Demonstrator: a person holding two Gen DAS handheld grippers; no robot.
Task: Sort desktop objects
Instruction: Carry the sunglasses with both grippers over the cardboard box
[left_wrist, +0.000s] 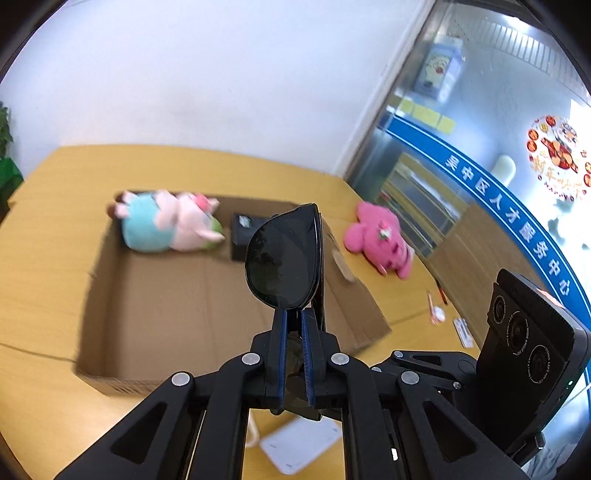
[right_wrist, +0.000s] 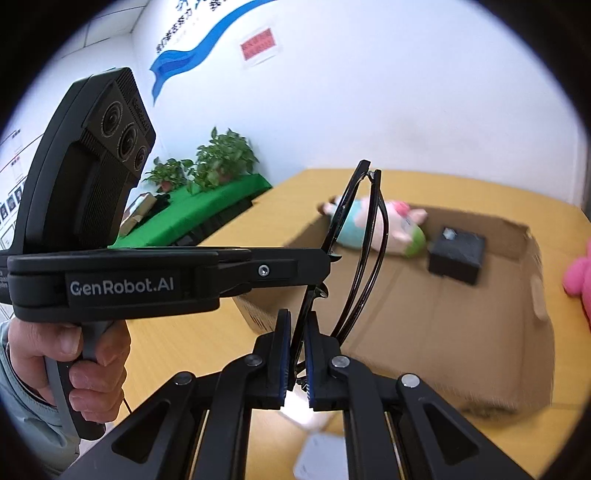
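Observation:
Both grippers are shut on one pair of black sunglasses, held in the air above the near edge of an open cardboard box. My left gripper (left_wrist: 293, 314) pinches the lower rim of the dark lens (left_wrist: 282, 258). My right gripper (right_wrist: 297, 317) pinches the thin frame (right_wrist: 364, 236), seen edge-on. The left gripper body (right_wrist: 162, 277) crosses the right wrist view, touching the glasses. In the box (left_wrist: 166, 306) lie a pastel plush (left_wrist: 166, 221) and a small black box (left_wrist: 242, 234). Both show in the right wrist view, plush (right_wrist: 388, 229) and black box (right_wrist: 458, 254).
A pink plush (left_wrist: 380, 240) lies on the yellow table (left_wrist: 44, 258) right of the box, beside a few small items (left_wrist: 437, 306). A white flat device (left_wrist: 299, 443) lies under the grippers. Potted plants (right_wrist: 221, 158) on a green cloth stand off the table's left.

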